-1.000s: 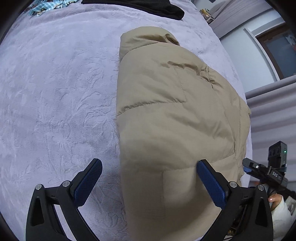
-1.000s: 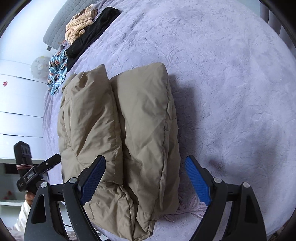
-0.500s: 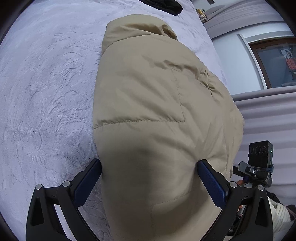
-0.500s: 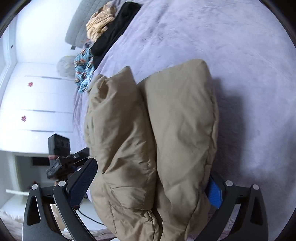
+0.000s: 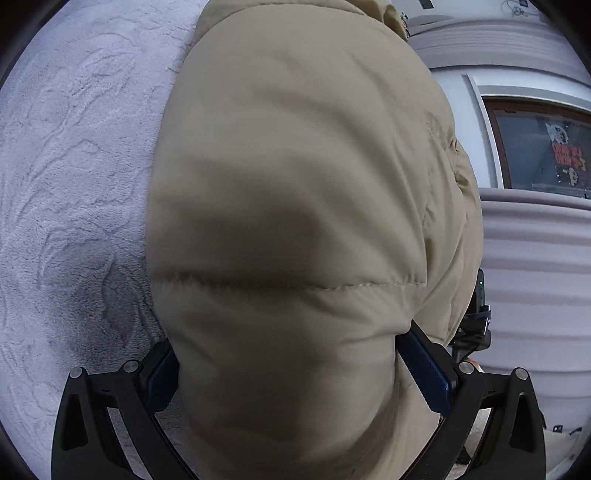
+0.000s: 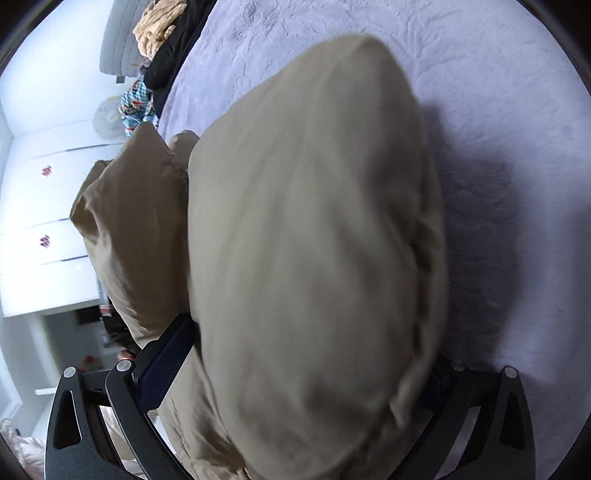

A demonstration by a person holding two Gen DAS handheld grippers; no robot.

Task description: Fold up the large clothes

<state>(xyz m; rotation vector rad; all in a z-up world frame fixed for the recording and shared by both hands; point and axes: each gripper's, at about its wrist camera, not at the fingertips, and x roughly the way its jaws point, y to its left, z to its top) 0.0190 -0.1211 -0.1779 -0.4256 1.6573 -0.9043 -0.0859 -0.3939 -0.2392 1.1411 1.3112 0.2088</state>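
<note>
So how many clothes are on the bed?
4: the beige jacket up close, and at the bed's far left edge a crumpled tan one, a black one and a blue patterned one. The jacket may hide more.

Soft matt cloth everywhere, hard plastic only at the tools.

The puffer jacket (image 5: pixel 295 206) is a smooth, matt beige woven shell, padded, with stitched quilt seams. The bed cover (image 5: pixel 74 166) is a pale lilac plush with a raised embossed pattern, fuzzy and dull. Each hand-held gripper, left (image 5: pixel 295 373) and right (image 6: pixel 306 373), has matt black plastic arms, shiny metal screw heads and finely ribbed blue pads (image 5: pixel 424 369).
</note>
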